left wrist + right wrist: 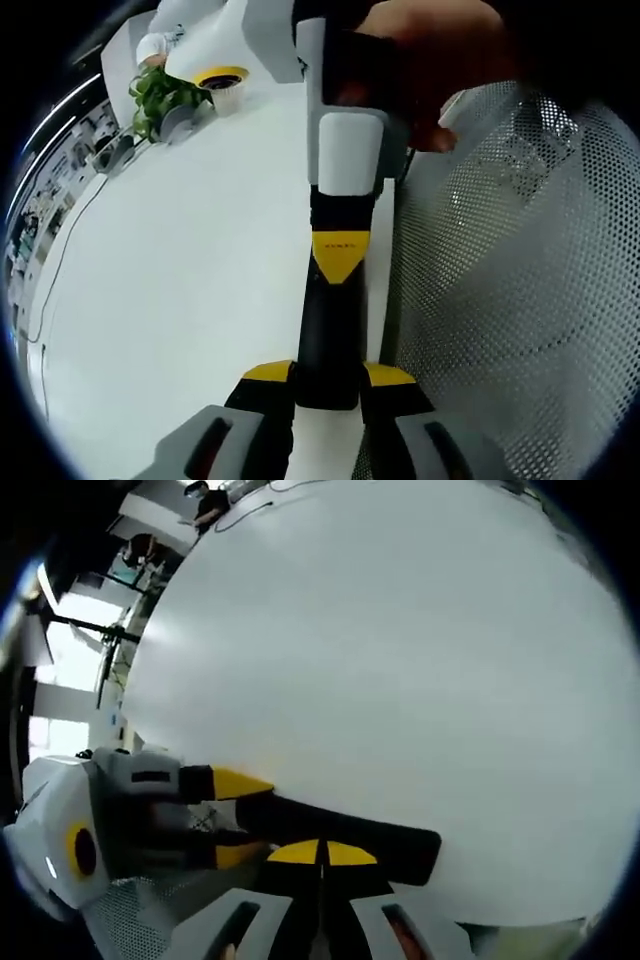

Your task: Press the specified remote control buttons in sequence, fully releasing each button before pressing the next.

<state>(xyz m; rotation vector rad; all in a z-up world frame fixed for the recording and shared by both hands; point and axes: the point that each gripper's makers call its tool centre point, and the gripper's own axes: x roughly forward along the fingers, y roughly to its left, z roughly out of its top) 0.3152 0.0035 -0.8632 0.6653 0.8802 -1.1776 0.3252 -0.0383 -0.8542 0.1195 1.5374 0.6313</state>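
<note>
A long black remote control (328,320) is held above the white table (180,300), pointing away from me. My left gripper (328,375) is shut on its near end, one yellow tip on each side. My right gripper (340,255), held by a hand (430,60), comes down from above with its yellow tips together on the remote's upper face. In the right gripper view the remote (390,840) lies across the bottom. The right gripper (321,853) is shut, its tips against the remote. The left gripper (238,818) clamps the remote's left end.
A white mesh chair (520,280) stands close on the right of the table edge. At the far end of the table are a green plant (160,95) and a yellow-rimmed white cup (222,80). A dark cable (60,250) runs along the table's left side.
</note>
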